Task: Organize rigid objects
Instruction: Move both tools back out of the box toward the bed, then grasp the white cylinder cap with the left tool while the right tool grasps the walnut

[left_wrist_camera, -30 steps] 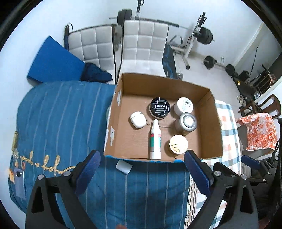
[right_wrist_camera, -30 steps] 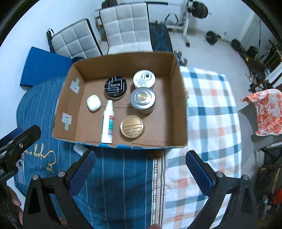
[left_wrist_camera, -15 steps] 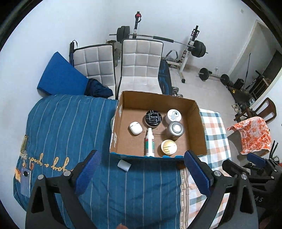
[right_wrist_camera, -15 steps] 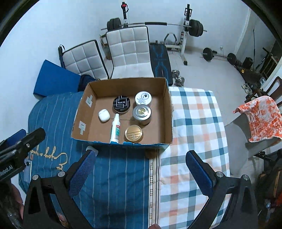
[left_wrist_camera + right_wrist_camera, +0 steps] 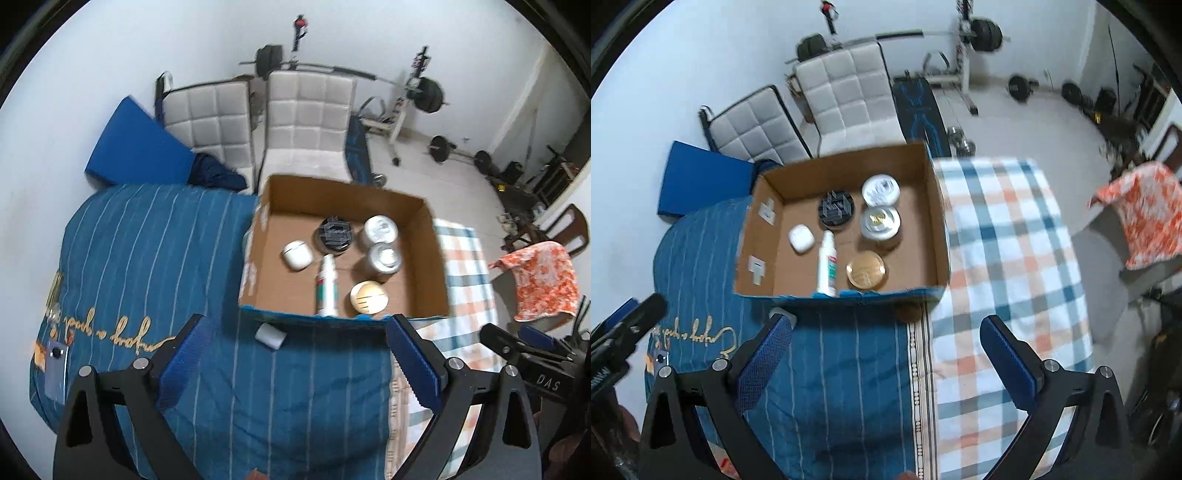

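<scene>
The left gripper (image 5: 295,354) hung with its fingers spread wide and empty above the blue striped blanket (image 5: 147,258), on the near side of the cardboard box (image 5: 424,258). The right gripper (image 5: 886,354) was likewise spread and empty, near that same side. Inside the box lay a white case (image 5: 296,254), a black tin (image 5: 334,235), a white jar (image 5: 380,229), a silver jar (image 5: 385,257), a gold-lidded tin (image 5: 368,296) and a spray bottle (image 5: 326,286) lying flat. A small white cap (image 5: 270,335) sat just outside the box's near wall. A checked cloth (image 5: 1008,236) lay to the box's right.

Ahead of the left gripper (image 5: 295,354), motion blur is smearing the black tin's (image 5: 334,233) lid print into illegibility.
</scene>
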A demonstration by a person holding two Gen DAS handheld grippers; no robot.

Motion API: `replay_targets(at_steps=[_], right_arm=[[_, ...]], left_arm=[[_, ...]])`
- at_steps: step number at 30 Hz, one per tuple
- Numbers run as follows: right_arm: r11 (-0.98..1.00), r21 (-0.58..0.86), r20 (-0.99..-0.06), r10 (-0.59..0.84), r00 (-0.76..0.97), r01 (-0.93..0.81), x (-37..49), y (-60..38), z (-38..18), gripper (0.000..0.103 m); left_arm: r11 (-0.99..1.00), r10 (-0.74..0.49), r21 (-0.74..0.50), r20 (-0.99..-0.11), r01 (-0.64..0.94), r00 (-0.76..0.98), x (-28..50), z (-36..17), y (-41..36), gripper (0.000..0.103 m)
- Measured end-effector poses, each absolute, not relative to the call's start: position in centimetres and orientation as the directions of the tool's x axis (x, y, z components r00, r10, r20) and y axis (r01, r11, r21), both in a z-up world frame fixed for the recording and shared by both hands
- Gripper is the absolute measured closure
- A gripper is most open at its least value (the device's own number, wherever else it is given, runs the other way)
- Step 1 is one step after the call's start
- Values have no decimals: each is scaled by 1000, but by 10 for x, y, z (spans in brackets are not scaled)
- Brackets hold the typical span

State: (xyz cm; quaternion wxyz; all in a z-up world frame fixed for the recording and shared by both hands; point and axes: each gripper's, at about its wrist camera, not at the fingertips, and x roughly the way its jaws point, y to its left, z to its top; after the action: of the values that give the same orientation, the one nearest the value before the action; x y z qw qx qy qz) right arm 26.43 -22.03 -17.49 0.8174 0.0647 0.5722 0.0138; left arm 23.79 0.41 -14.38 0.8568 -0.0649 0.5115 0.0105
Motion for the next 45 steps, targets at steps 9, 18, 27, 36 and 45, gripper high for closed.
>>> replay_targets(at_steps=[9, 18, 27, 36, 45], right_arm=[[979, 136, -979, 109, 173, 154, 282, -243, -333, 0], [981, 121, -982, 96, 165, 154, 299, -226, -419, 12], [988, 38, -975, 5, 221, 147, 302, -201, -441, 30], [990, 17, -977, -13, 212, 142, 289, -200, -441, 59], [996, -11, -992, -22, 121, 89, 252, -202, -444, 59]], left_arm=[[986, -16, -64, -958, -157, 286, 262, -276, 21, 6], [996, 29, 13, -979, -85, 200, 294, -375, 17, 15], [1000, -3, -9, -975, -23, 224, 303, -407, 7, 46], [1000, -12, -13, -973, -3, 231, 285, -398, -6, 55], [999, -29, -26, -987, 22, 160, 221, -395, -32, 55]])
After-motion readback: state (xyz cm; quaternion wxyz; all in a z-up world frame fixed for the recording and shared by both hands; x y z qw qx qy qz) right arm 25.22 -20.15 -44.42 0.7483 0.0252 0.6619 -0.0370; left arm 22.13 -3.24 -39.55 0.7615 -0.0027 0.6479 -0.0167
